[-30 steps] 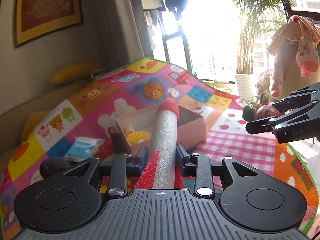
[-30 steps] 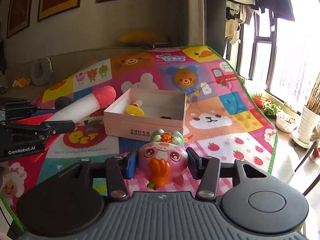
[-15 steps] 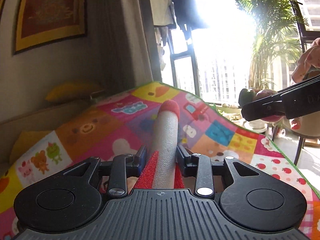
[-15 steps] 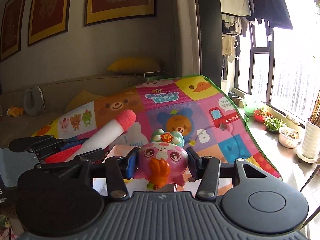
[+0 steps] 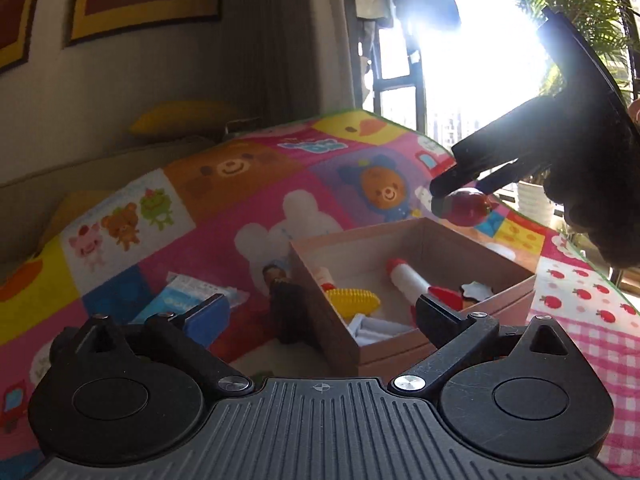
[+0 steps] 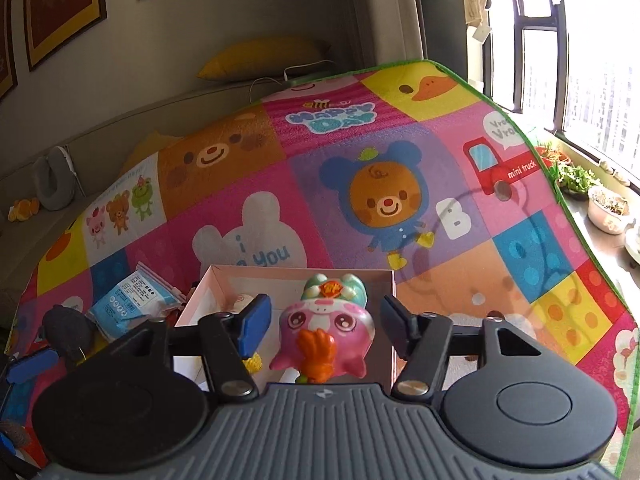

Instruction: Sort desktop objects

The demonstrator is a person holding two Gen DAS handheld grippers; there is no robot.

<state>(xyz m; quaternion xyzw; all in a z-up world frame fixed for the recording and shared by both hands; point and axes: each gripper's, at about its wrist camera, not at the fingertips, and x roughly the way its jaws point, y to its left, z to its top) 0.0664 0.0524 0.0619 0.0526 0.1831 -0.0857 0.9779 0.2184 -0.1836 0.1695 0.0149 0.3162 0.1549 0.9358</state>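
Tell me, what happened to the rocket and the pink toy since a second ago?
The left tool has just opened and let the foam rocket go; it now lies in the pink box. The right tool has just opened too, freeing the pink toy above the box. The blue packet stayed put.

Each tool is matte black plastic: the left tool (image 5: 322,316) and the right tool (image 6: 322,326) share a ribbed grey-black front plate with a small round emblem, flanked by two round discs. Silver screws pin the angular arms. The fingers (image 6: 252,328) carry blue pads.
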